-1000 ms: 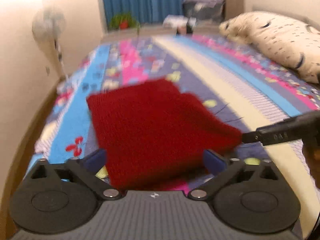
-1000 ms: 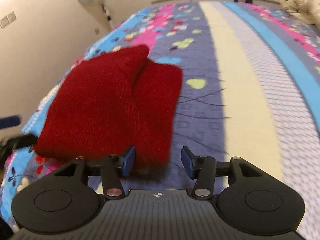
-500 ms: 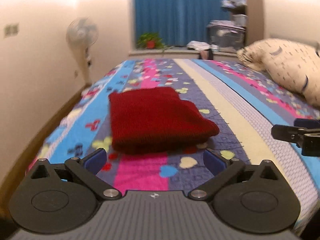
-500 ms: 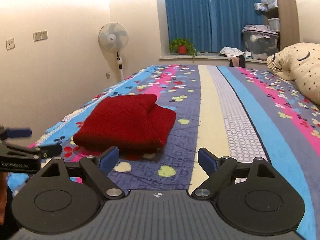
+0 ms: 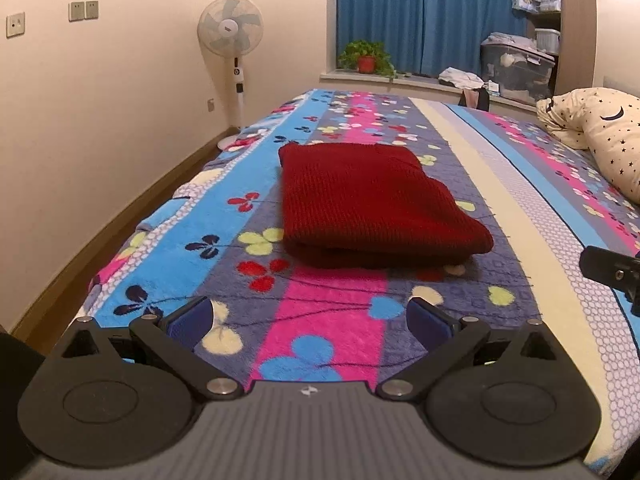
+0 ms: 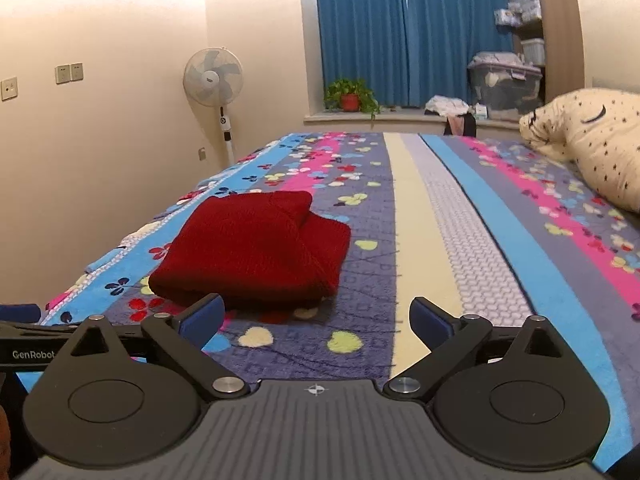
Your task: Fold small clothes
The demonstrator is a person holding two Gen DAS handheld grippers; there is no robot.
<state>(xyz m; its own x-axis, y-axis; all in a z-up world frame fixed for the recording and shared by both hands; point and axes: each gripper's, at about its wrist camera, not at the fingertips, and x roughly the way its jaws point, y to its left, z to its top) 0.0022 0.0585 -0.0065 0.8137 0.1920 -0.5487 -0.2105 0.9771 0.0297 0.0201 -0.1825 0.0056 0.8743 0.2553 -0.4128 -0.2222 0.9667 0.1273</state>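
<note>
Now both my tongs, left [image 5: 308,318] and right [image 6: 316,316], have let go and pulled back, gaping wide and empty; the red knit garment [image 5: 372,204] lies folded on the bed [image 5: 500,184], so this piece looks done.

A home bedroom is shown: a bed [image 5: 328,344] is covered by a striped floral blanket, a starry pillow [image 6: 600,140] is laid on it, and a standing fan [image 5: 231,32], blue curtains [image 6: 408,32] and a potted plant [image 5: 366,58] are seen.
</note>
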